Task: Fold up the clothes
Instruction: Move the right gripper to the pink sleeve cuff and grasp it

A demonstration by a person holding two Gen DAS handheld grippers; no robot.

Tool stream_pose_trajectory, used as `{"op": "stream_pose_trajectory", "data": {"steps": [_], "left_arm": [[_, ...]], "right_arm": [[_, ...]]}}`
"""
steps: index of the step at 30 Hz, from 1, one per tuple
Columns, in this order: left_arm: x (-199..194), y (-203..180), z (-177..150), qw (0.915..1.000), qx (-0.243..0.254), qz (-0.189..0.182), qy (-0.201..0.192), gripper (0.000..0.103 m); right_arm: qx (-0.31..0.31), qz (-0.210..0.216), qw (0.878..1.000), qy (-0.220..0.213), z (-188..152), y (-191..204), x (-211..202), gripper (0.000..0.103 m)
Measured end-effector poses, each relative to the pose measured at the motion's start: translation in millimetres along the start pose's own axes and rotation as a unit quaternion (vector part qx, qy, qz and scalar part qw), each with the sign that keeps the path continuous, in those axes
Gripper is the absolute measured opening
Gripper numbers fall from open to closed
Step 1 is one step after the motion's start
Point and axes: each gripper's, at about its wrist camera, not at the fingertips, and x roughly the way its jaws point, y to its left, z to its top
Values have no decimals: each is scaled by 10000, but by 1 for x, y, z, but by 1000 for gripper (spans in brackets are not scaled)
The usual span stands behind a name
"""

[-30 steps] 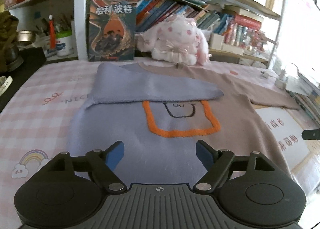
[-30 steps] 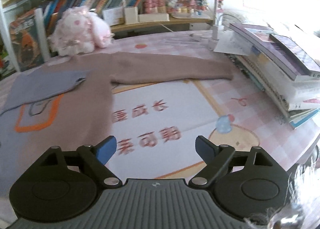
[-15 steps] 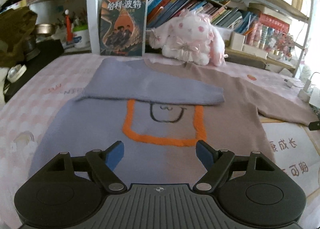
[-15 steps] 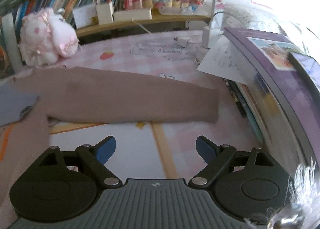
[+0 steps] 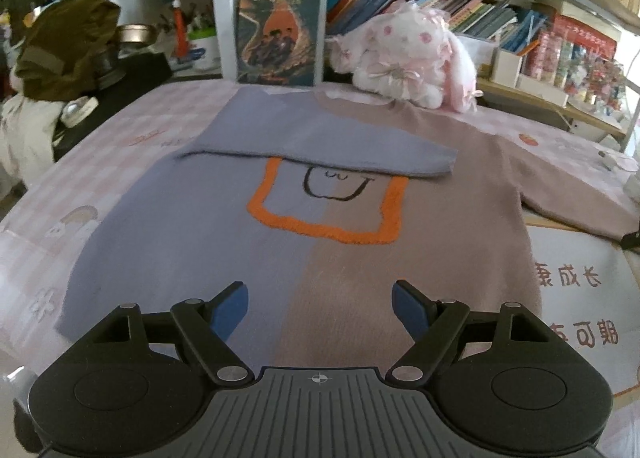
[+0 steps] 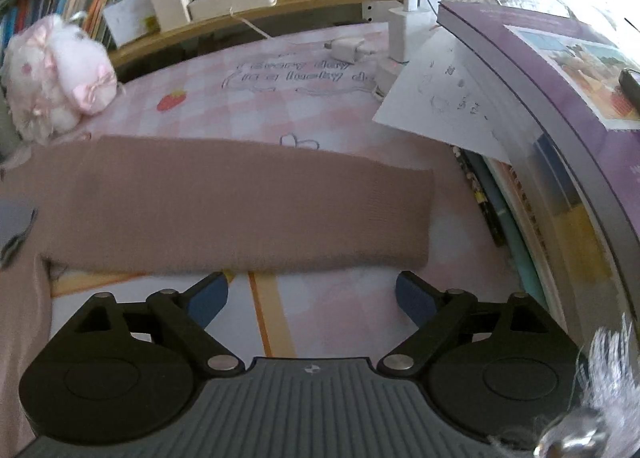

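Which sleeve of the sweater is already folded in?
The blue-grey sleeve: it lies across the sweater's chest, above the orange outline. The brown sleeve is stretched out flat on the table.

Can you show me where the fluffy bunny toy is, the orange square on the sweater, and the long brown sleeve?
bunny toy (image 5: 404, 54), left wrist view, on its white spotted body.
orange square (image 5: 320, 228), left wrist view, on its bottom bar.
brown sleeve (image 6: 240, 206), right wrist view, on the middle of the flat sleeve.
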Motion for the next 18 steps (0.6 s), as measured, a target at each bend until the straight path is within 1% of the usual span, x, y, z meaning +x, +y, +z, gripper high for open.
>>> {"op": "stream_pose_trajectory", "data": {"steps": [1, 5, 7, 11, 12, 14, 15, 16, 18], "left_arm": [[-1, 0, 0, 10000, -14, 39, 5, 81], [-6, -1, -1, 9999, -29, 157, 1, 81], [-9, -2, -2, 9998, -26, 198, -9, 81], [-10, -6, -3, 9997, 25, 224, 25, 81], [-10, -6, -4, 9997, 41, 226, 38, 81], [-10, -8, -5, 9997, 73, 231, 64, 81], [-10, -9, -6, 9997, 89, 234, 77, 81], [-10, -10, -6, 9996, 105, 236, 90, 81], [-11, -12, -7, 9995, 137, 241, 116, 81]], "right_arm": [[49, 56, 10000, 9, 2, -2, 2, 91], [498, 648, 9966, -83, 11, -3, 7, 91], [715, 803, 9941, -146, 14, -5, 9, 91], [1137, 1064, 9874, -285, 18, -8, 12, 87], [1224, 1120, 9856, -325, 18, -10, 12, 84], [1380, 1191, 9824, -409, 18, -14, 14, 69], [1428, 1215, 9813, -427, 18, -16, 15, 65], [1461, 1246, 9804, -430, 19, -18, 16, 57], [1531, 1293, 9788, -415, 21, -23, 18, 48]]}}
